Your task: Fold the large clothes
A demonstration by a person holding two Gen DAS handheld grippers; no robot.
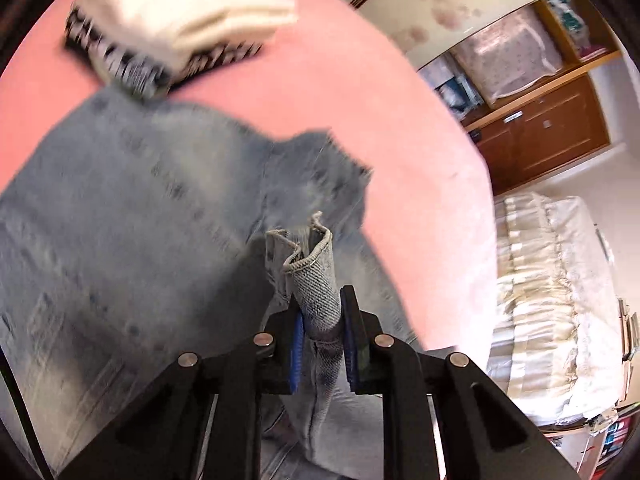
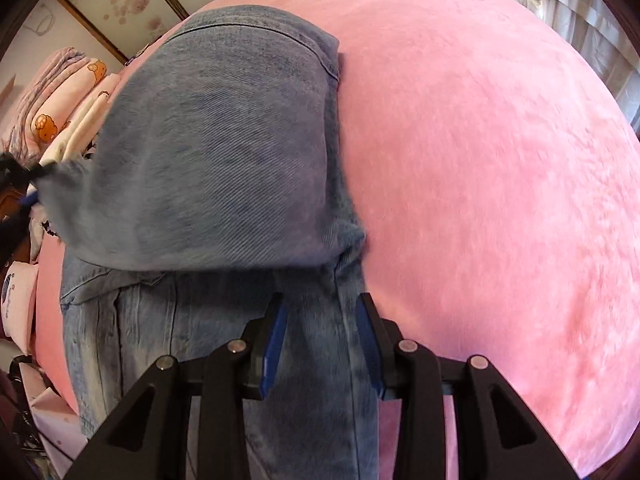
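Only the left gripper (image 1: pixel 320 320) view shows jaws clamped on the jeans (image 1: pixel 120 208) hem; right gripper (image 2: pixel 322 320) jaws apart.

Blurred jeans (image 1: pixel 132 208), cropped at frame edge

Open pink bed (image 2: pixel 500 184) surface right of jeans (image 2: pixel 224 152): free passage. Far side blocked by stack of folded clothes (image 1: pixel 172 28) touching jeans edge. Left flank crowded by pile of pink bedding (image 2: pixel 60 92). Raised denim flap overhanging spread jeans near right gripper (image 2: pixel 322 340).
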